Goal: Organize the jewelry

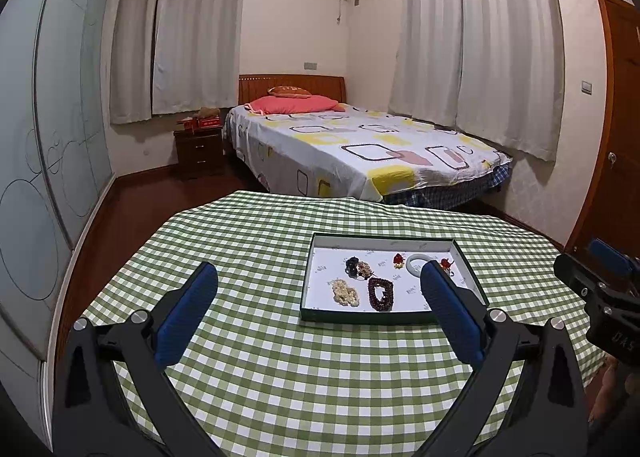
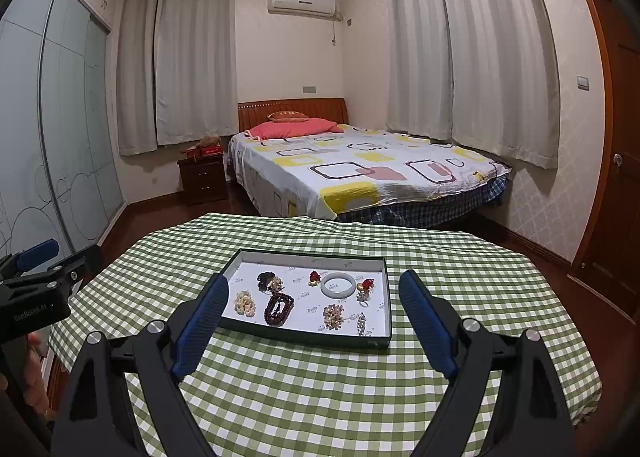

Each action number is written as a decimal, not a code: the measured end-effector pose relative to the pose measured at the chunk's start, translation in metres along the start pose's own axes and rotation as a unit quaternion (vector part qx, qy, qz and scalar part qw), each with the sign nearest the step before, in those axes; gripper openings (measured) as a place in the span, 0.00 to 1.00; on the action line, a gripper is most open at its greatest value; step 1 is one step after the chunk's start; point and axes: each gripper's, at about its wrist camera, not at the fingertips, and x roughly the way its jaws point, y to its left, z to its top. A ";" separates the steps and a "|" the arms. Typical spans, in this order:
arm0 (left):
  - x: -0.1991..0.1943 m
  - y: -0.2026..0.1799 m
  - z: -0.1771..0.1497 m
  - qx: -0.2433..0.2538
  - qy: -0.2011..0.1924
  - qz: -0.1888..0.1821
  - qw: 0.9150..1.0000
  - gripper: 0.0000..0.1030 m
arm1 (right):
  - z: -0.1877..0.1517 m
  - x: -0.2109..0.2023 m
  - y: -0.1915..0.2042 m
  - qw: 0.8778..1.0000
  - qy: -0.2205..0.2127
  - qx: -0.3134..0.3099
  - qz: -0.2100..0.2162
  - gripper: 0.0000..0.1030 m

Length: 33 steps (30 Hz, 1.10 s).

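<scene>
Every piece of jewelry lies inside the tray point(image 2: 384, 299), which sits on the checked table point(image 2: 320, 397) in front of both grippers, so the sorting looks either finished or not begun; I cannot tell which from how things lie. The left gripper point(image 1: 318, 297) and the right gripper point(image 2: 314, 305) both hang above the cloth short of the tray, jaws wide, nothing between the pads. Counted in the right wrist view, the tray holds nine pieces: one pale bangle point(image 2: 338, 284), one dark red bead string point(image 2: 278, 309), one cream bead cluster point(image 2: 245, 303), one dark clump with a pale flower against it point(image 2: 269, 281), one small red charm point(image 2: 314, 277), one red and gold charm point(image 2: 366, 285), one small pale piece just below that point(image 2: 362, 296), one gold floral brooch point(image 2: 334, 315) and one slim clip point(image 2: 361, 323) (the small ones are too fine to name with confidence). If more is to be done, the next move calls for lowering one gripper over a single piece and narrowing the jaws to suit it, clear of its neighbours.
</scene>
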 end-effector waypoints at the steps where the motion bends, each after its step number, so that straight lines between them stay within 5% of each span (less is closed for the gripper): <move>1: 0.000 0.000 0.000 0.001 0.000 -0.001 1.000 0.96 | 0.000 -0.001 0.001 1.000 -0.001 0.000 0.000 0.82; 33: -0.002 0.001 -0.004 -0.002 0.005 -0.002 1.000 0.96 | -0.002 -0.006 0.007 1.000 -0.006 -0.002 0.001 0.82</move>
